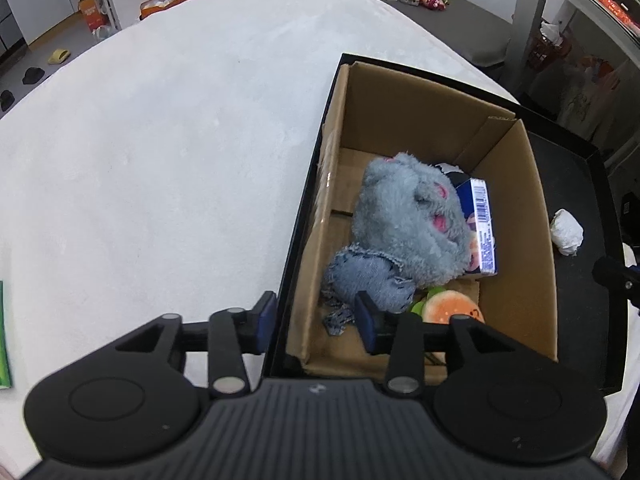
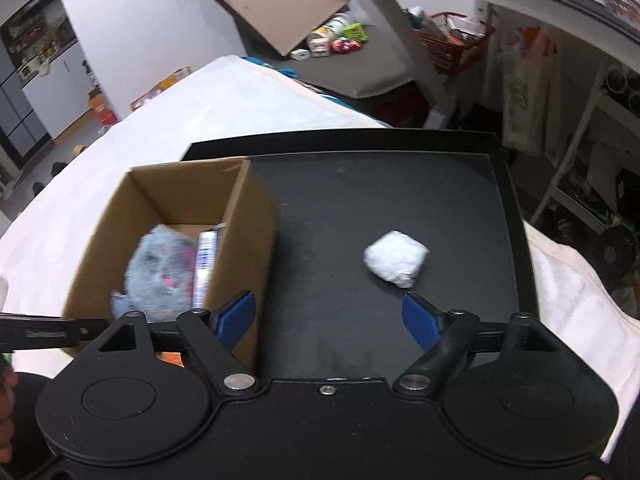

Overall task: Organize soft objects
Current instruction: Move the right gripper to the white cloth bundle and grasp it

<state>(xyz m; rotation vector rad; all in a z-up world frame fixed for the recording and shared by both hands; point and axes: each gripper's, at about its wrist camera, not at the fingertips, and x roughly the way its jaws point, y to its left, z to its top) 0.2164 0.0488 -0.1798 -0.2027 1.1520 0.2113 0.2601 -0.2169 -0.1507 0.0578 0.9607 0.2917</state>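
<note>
An open cardboard box (image 1: 400, 120) stands on a black tray (image 1: 580, 300). Inside lie a grey fluffy plush toy (image 1: 412, 220), a frayed denim piece (image 1: 368, 280), a blue-and-white carton (image 1: 482, 228) and an orange-and-green plush (image 1: 452, 308). My left gripper (image 1: 316, 320) is open, straddling the box's near left wall; its right finger sits just beside the denim, gripping nothing. On the tray, right of the box (image 2: 248, 240), rests a white crumpled bundle (image 2: 396, 258). My right gripper (image 2: 328, 318) is wide open above the bare tray (image 2: 360, 184), just short of the bundle.
The tray sits on a white cloth-covered surface (image 1: 160, 160). A green item (image 1: 3, 332) pokes in at that surface's left edge. Beyond the tray are a grey metal shelf frame (image 2: 424, 64), a red basket (image 2: 452, 44) and floor clutter.
</note>
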